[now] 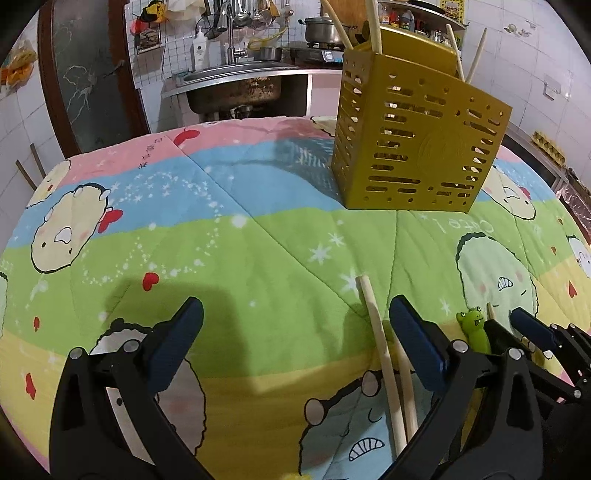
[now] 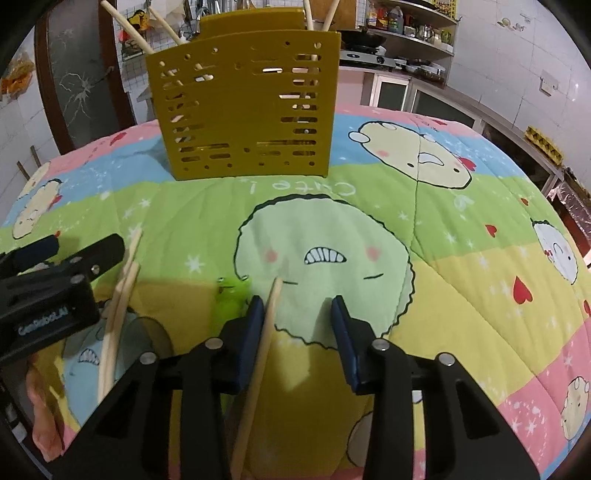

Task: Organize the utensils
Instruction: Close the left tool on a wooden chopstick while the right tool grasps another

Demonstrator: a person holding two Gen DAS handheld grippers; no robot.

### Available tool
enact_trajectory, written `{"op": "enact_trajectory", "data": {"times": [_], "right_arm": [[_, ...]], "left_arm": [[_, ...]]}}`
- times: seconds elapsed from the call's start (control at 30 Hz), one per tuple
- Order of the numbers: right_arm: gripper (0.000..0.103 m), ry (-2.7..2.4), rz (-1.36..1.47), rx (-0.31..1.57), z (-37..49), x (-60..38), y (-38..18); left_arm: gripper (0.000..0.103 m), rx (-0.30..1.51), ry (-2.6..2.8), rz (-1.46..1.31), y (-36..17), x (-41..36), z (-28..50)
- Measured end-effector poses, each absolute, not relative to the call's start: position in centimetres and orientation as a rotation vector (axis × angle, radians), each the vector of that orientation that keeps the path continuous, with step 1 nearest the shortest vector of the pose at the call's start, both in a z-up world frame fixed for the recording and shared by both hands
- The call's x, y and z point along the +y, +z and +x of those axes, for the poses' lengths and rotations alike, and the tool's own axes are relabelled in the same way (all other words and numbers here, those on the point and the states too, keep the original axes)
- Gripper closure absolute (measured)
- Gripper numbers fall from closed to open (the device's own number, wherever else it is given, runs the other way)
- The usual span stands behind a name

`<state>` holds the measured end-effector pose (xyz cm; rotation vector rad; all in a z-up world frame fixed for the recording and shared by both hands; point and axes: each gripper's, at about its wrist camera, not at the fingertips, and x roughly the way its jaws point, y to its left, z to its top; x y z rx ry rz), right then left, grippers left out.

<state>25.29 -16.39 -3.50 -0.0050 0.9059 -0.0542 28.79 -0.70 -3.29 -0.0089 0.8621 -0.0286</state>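
A yellow slotted utensil holder (image 1: 417, 144) stands on the cartoon quilt (image 1: 236, 236), with several wooden chopsticks sticking out of its top; it also shows in the right wrist view (image 2: 247, 107). My left gripper (image 1: 295, 325) is open and empty, with two wooden chopsticks (image 1: 388, 369) lying between its fingers near the right one. My right gripper (image 2: 297, 306) is open, with one wooden chopstick (image 2: 258, 362) lying against its left finger. A green frog-topped utensil (image 2: 231, 299) lies just left of it.
The left gripper's body (image 2: 48, 295) sits at the left of the right wrist view, beside the two chopsticks (image 2: 118, 310). A sink (image 1: 236, 81), a stove with a pot (image 1: 325, 29) and shelves stand behind the quilt-covered table.
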Motion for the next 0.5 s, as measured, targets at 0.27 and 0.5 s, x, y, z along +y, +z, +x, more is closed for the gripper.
{"op": "enact_trajectory", "data": {"times": [0.27,0.5], "right_arm": [[0.085,-0.038,-0.005,0.883,25.1,-16.7,-3.4],[0.091,-0.024,0.004,0.879,25.2,-17.2,-3.2]], "left_arm": [[0.019,0.913,-0.061,-0.016,-4.4,-1.1,29.2],[0.029,0.918,-0.078,0.013,-4.5,-2.0,28.7]]}}
